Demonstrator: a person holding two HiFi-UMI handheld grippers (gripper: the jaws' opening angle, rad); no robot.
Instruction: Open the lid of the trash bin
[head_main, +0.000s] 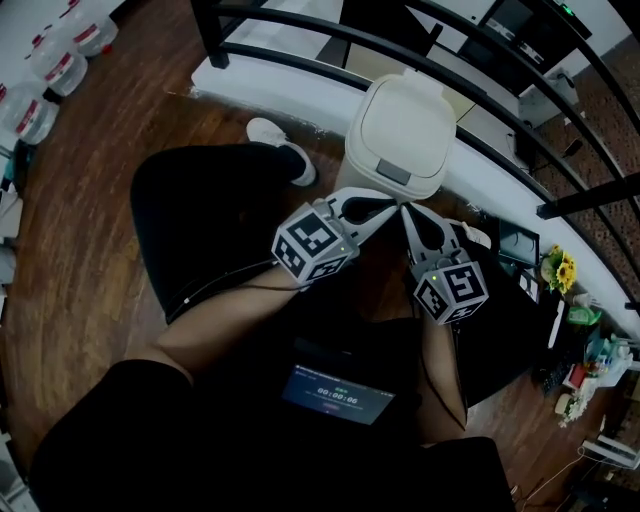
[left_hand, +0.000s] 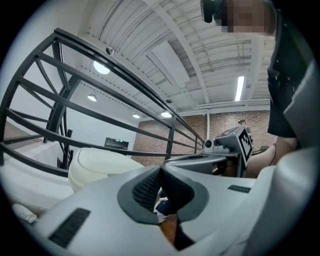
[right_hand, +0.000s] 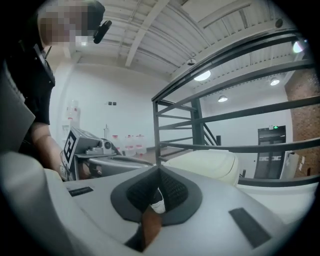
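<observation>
A cream trash bin (head_main: 400, 125) stands on the wooden floor by the railing, its lid down, with a grey push tab (head_main: 392, 172) at the near edge. My left gripper (head_main: 388, 208) and right gripper (head_main: 406, 212) hang side by side just short of that tab, tips almost meeting, touching nothing. Both are shut and empty. The bin (left_hand: 97, 162) lies low and left of my shut left gripper (left_hand: 161, 171), with the other gripper's marker cube (left_hand: 246, 142) to the right. In the right gripper view the bin (right_hand: 207, 162) sits just beyond my shut right gripper (right_hand: 159, 172).
A black metal railing (head_main: 480, 85) on a white ledge (head_main: 300, 90) runs behind the bin. A white shoe (head_main: 280, 145) rests on the floor to the bin's left. A dark screen (head_main: 338, 393) is at my chest. Flowers (head_main: 558, 270) and clutter sit at right, bottles (head_main: 60, 60) at far left.
</observation>
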